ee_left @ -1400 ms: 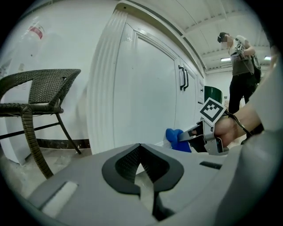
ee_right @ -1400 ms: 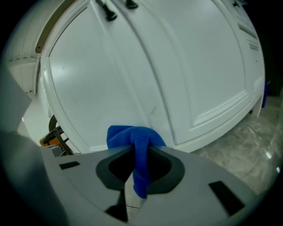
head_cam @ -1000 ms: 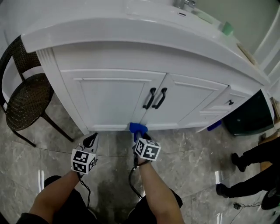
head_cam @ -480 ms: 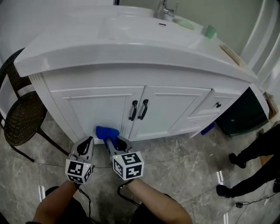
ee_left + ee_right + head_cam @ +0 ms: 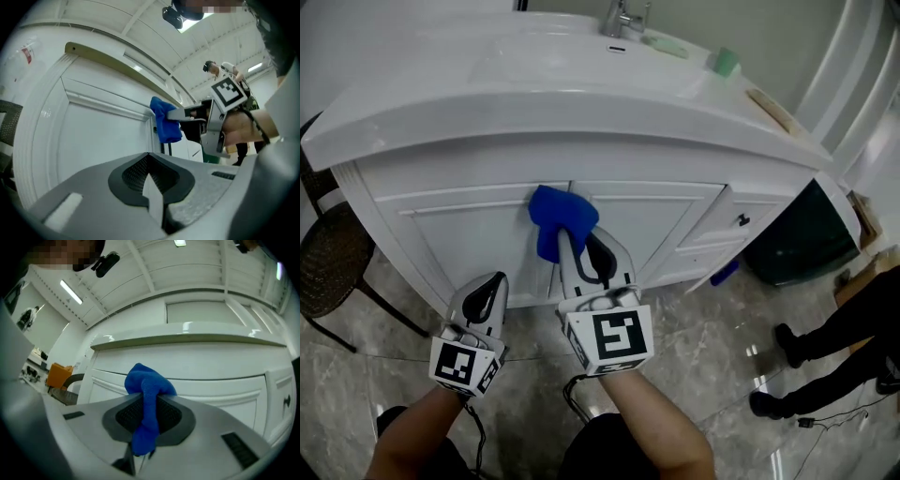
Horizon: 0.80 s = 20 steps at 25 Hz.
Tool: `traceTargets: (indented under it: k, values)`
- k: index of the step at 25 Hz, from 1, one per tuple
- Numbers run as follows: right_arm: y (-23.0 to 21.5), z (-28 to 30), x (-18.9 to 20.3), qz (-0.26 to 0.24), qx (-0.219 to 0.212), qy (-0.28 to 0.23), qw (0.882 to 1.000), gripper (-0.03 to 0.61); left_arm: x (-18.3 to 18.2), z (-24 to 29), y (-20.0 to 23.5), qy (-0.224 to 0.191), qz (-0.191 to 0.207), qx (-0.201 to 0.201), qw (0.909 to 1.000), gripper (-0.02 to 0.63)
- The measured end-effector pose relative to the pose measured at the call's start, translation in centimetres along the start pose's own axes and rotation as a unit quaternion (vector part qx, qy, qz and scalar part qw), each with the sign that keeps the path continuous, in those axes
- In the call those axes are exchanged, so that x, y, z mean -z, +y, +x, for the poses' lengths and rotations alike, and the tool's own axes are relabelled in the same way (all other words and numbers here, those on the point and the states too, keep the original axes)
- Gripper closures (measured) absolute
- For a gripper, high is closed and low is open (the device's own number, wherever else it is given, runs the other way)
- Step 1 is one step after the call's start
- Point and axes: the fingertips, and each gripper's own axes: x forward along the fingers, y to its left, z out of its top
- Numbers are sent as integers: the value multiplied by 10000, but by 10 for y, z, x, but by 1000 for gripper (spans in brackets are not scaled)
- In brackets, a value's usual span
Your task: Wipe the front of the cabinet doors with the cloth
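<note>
R tool [image 5: 577, 246]: clamped on blue cloth [image 5: 562, 217]; wad sticks out past the tips.
Cloth pos: up against cabinet doors [image 5: 478, 234], top rail, at the centre seam; looks touching.
L tool [image 5: 487, 292]: pressed together, empty, lower down, short of the doors.
Key relation: door faces run down & out to both sides from cloth; R tool nearer.

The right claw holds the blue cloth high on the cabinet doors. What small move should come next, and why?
Probably slide the right claw leftward along the left door, pressing the blue cloth on it. The cloth sits high where the two doors meet, with that door's panel beside it.
</note>
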Motion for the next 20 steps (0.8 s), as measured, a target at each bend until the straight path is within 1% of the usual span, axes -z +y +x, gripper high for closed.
traceTargets:
  k: [2,3,5,7,9,11,14,16,20]
  values:
    - [-3,3,4,-341,-30,130,9993,529,-8,4,-13,-132,-221,80,9996,614]
    - [-7,5,7,-429,-4,156,9990,529,-10,5,-20,-173,-218,154,9995,614]
    - [-20,8,12,-503,115,83,9986,529,-14,7,-30,-229,-42,312,9992,614]
    - [-33,6,17,-575,218,87,9981,529,-15,7,-33,-259,90,371,9989,614]
    - [-47,3,18,-672,330,134,9971,529,-14,8,-28,-270,106,350,9990,614]
    - [-66,-2,24,-673,511,382,9957,529,-12,8,-18,-231,85,250,9994,614]
    - [-100,-7,26,-795,714,591,9925,529,-10,6,-2,-152,-61,32,9999,614]
    - [-123,-15,26,-841,923,642,9901,529,-7,9,5,-153,-115,-9,9998,614]
    - [-174,-37,38,-487,1540,762,9839,529,-1,8,15,-123,-149,-60,9998,614]
